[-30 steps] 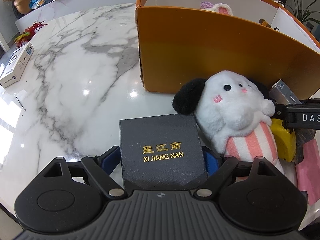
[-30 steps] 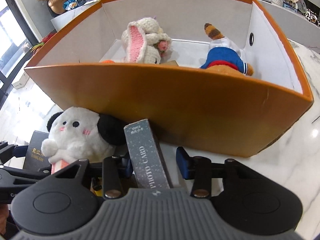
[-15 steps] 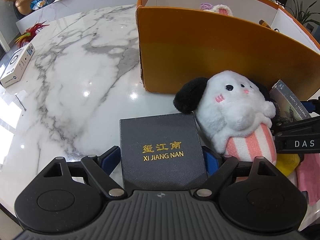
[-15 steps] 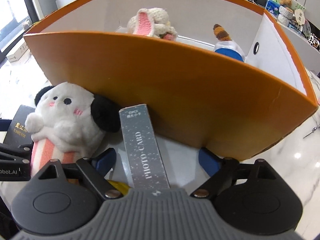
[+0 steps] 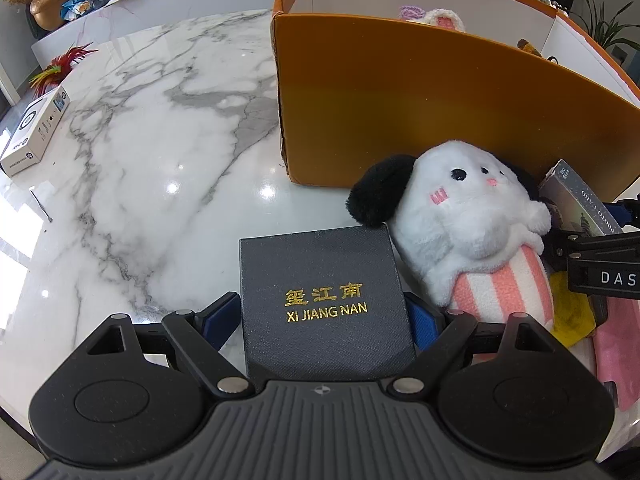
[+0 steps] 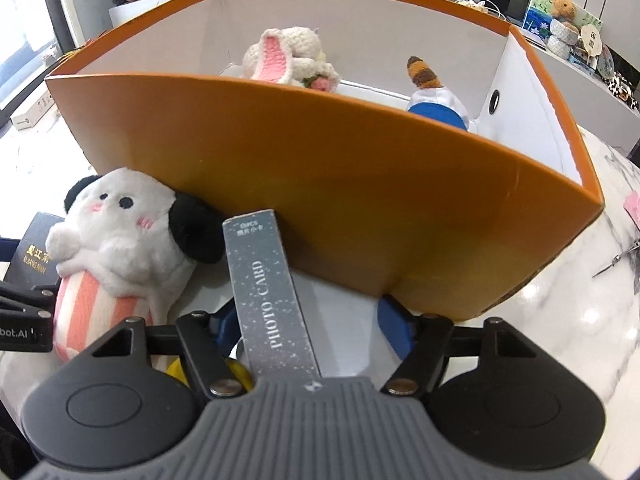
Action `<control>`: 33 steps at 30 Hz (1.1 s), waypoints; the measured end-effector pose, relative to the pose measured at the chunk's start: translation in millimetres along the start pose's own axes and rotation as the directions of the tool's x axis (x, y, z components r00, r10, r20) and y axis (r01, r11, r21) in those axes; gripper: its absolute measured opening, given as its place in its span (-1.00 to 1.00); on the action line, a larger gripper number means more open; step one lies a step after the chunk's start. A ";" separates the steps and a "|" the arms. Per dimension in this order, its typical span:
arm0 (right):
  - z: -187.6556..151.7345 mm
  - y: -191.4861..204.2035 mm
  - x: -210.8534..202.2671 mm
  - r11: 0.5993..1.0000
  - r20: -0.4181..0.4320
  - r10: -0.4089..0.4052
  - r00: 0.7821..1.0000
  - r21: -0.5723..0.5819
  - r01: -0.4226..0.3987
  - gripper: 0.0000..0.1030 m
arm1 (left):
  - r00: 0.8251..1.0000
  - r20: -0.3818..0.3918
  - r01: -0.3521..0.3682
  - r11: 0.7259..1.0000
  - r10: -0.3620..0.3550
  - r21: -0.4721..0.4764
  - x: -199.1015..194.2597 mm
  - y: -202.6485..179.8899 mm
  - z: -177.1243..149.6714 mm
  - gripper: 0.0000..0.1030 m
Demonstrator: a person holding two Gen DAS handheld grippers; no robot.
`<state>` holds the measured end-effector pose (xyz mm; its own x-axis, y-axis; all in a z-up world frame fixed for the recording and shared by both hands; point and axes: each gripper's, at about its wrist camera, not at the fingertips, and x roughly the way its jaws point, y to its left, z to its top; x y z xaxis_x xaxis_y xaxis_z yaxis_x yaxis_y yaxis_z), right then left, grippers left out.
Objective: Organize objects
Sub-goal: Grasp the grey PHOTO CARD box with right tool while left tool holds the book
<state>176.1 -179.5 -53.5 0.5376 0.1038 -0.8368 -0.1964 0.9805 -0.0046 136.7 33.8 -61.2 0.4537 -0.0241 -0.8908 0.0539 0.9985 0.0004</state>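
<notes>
My left gripper [image 5: 324, 316] is shut on a dark grey box [image 5: 320, 292] with gold "XI JIANG NAN" lettering, low over the marble table. A white plush dog [image 5: 472, 232] with black ears lies right of it, against the orange box [image 5: 420, 96]. My right gripper [image 6: 308, 320] stands open around a grey "PHOTO CARD" box [image 6: 268, 292], which touches the left finger and is clear of the right one. The plush dog [image 6: 120, 236] lies to its left. The orange box [image 6: 320, 184] holds a knitted rabbit [image 6: 288, 56] and a blue-clad toy [image 6: 436, 96].
A white carton [image 5: 32, 132] and a red feathery item [image 5: 60, 68] lie at the table's far left. A yellow object [image 5: 572, 312] and pink cloth [image 5: 620, 344] sit at the right. A thin metal tool [image 6: 616, 260] lies right of the orange box.
My right gripper has opened wider and shifted, so the photo card box now sits beside the left finger. My left gripper and its dark box have barely moved.
</notes>
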 end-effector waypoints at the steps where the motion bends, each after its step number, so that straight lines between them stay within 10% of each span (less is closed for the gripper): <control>1: 0.5 0.5 -0.1 1.000 -0.003 0.004 1.000 0.001 -0.004 0.38 | 1.000 0.000 0.000 1.000 0.000 0.000 0.0 0.0 0.0 0.94; 11: 0.0 11.1 -6.2 0.997 0.015 0.063 0.998 -0.035 -0.062 -0.40 | 1.000 0.000 0.000 1.000 0.000 0.000 -0.5 -0.2 0.3 0.94; 33: 1.0 8.0 -8.7 0.997 0.018 0.068 0.998 -0.034 -0.067 -0.50 | 0.999 0.028 -0.024 0.998 0.022 0.057 -6.4 -6.1 -1.7 0.77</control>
<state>170.6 -172.4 -45.7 0.5374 0.1731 -0.8254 -0.2598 0.9651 0.0333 132.0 28.0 -56.2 0.4791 -0.0033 -0.8777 0.0939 0.9944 0.0476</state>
